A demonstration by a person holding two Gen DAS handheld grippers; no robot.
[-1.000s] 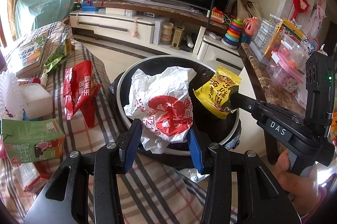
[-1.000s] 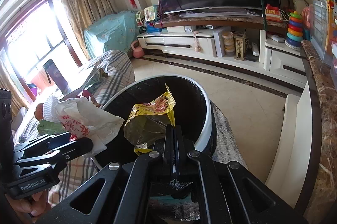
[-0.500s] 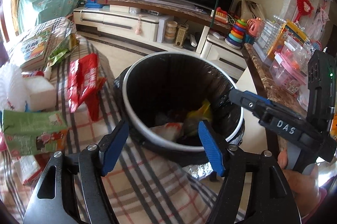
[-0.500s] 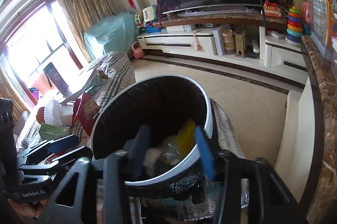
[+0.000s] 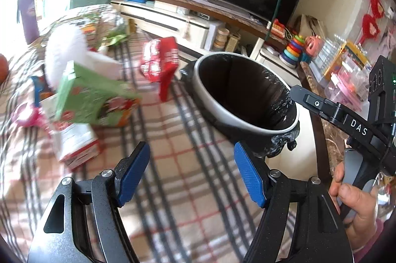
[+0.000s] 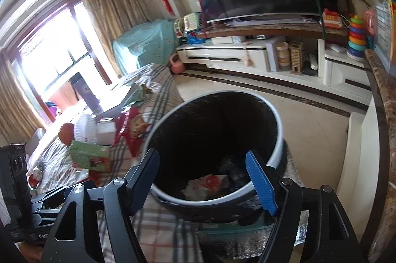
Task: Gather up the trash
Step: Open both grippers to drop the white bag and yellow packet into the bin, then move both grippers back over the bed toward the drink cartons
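Dropped from both grippers, white plastic bag (image 6: 206, 185) lay inside black-lined bin (image 6: 278, 139), left gripper (image 5: 191, 175) empty, jaws apart, right gripper (image 6: 201, 179) jaws opening, empty, red wrapper (image 5: 160, 62) at bin's nine o'clock.

Glossy black plastic liner (image 5: 279, 94) in bin; woven checked cloth (image 5: 188, 179).

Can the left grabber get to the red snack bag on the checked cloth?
Probably yes. The left gripper is open and empty, and only bare checked cloth lies between it and the red snack bag. The bin stands off to the side.
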